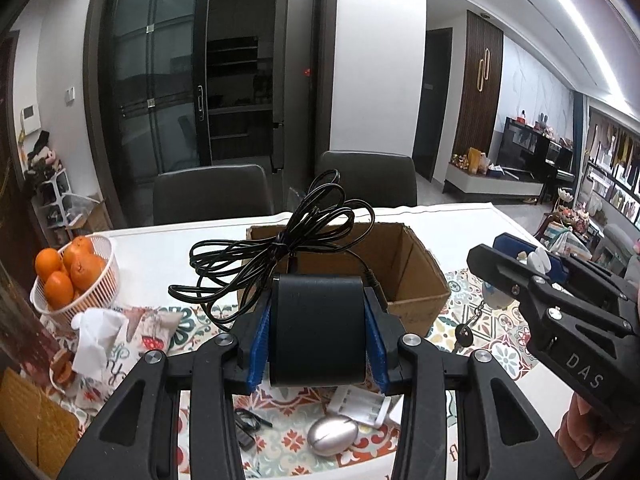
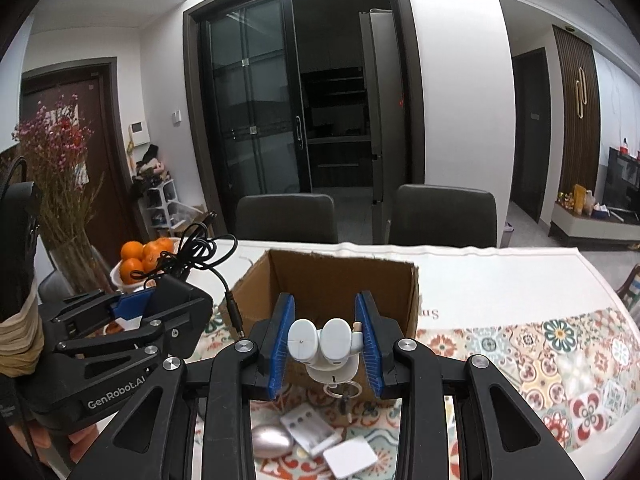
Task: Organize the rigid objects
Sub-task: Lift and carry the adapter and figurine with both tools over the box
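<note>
My left gripper (image 1: 318,308) is shut on a black power adapter (image 1: 316,332), whose bundled black cable (image 1: 280,240) loops up above the fingers. It hangs just in front of an open cardboard box (image 1: 416,276) on the table. To its right, my right gripper (image 1: 516,254) is shut on a white figurine keychain (image 2: 324,344), and a key (image 1: 464,334) dangles below. In the right wrist view, the box (image 2: 340,280) lies straight ahead past the blue pads (image 2: 368,336). The left gripper (image 2: 160,296) and its cable (image 2: 192,256) appear at the left.
A white basket of oranges (image 1: 72,276) and a crumpled tissue (image 1: 96,336) stand at left. Below the grippers lie a silver egg-shaped object (image 1: 332,434) and a white battery holder (image 1: 360,404). A vase of dried flowers (image 2: 60,184) is far left; two chairs (image 2: 288,220) stand behind the table.
</note>
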Available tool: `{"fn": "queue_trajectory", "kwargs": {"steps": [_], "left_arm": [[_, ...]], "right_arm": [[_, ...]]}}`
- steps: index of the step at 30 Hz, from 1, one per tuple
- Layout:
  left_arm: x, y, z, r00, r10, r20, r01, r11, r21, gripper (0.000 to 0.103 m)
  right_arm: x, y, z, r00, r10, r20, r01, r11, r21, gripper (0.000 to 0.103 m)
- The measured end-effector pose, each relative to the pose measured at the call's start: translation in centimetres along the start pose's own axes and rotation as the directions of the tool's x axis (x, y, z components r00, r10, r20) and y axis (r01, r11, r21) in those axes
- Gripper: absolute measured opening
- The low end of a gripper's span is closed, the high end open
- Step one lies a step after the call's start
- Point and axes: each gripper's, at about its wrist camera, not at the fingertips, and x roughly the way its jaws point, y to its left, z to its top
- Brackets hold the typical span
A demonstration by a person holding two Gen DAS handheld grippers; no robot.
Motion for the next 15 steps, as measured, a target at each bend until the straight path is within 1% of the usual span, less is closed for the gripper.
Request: {"fn": "queue_trajectory", "kwargs": {"steps": [3,8,15], "left_arm": [[0.6,0.1,0.9,1.0,-0.001,-0.01,0.001,1.0,0.006,0.041],[2.0,0.4,2.4,0.999,-0.024,-0.041,0.024,1.0,0.0,0.041],[4.6,1.0,4.2,0.997,-0.023,-0.079,0.022,1.0,-0.012,0.041]], "right_arm": [[0.7,-0.2,0.9,1.0,0.001,0.0,-0.001,1.0,0.001,0.033],[2.2,-0.8,2.0,1.0,0.005,-0.005,-0.005,1.0,0.004,0.033],[4.5,-1.6,3.5,1.0,0.015,-0.025,-0.014,1.0,0.014,0.033]]}}
